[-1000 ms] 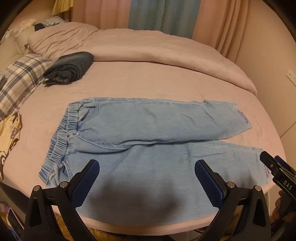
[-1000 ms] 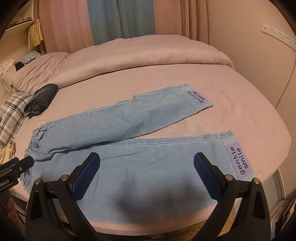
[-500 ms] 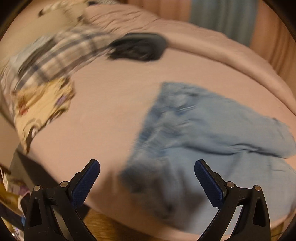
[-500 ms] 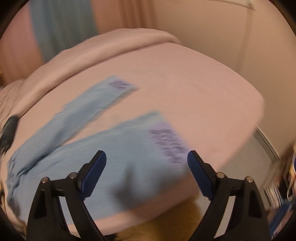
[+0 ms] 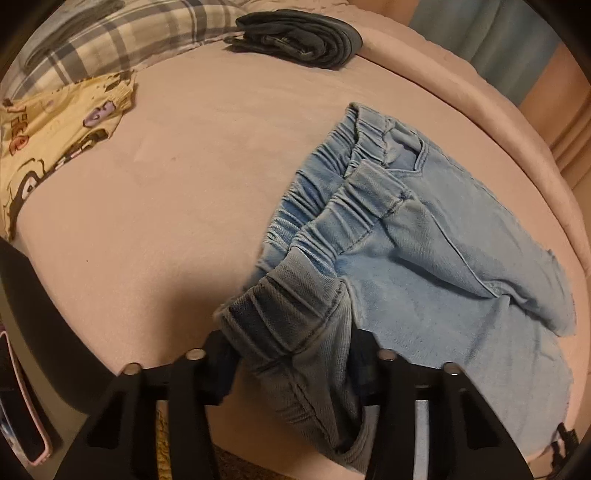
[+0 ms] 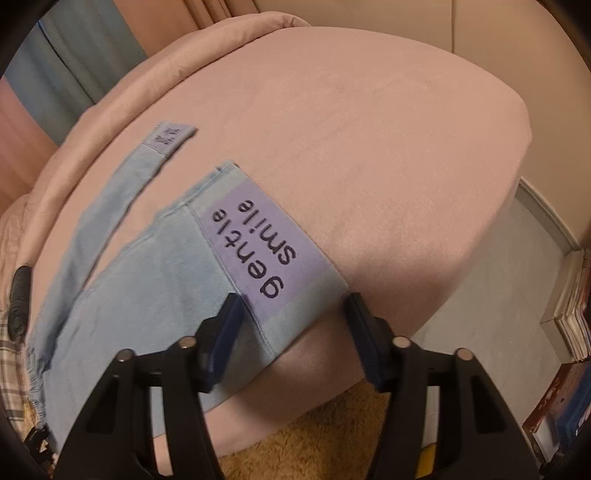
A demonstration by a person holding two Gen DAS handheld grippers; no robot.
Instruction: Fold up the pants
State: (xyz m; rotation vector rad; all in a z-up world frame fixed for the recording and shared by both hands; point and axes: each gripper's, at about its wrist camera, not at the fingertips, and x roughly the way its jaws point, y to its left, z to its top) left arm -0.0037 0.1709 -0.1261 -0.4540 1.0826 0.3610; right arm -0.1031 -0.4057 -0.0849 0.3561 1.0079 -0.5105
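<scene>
Your left tongs (image 5: 291, 354) are pinched on the near corner of the waistband (image 5: 295, 302) of the pants (image 5: 424, 258), with bunched denim packed between the two fingers and hanging toward you. The pants lie on the pink bed (image 5: 166, 184), near its front edge; beyond the waistband, a folded dark garment (image 5: 299, 37) sits against the plaid pillow (image 5: 110, 33), and a yellow printed cloth (image 5: 55, 136) lies well to the left of the waistband.

Your right tongs (image 6: 291, 332) stand at a middling gap, straddling the hem corner of the near leg by the purple "gentle smile" patch (image 6: 266, 247). Whether the pads already bite the cloth, I cannot tell; the gap looks wider than the fabric is thick. The far leg (image 6: 110, 199) runs away from that patch, apart from the near leg.

As a judgement, the fold has barely begun: both legs lie spread flat, none laid over the other. Left to do is bringing one leg onto the other, then folding lengthwise. No containers are in view.
</scene>
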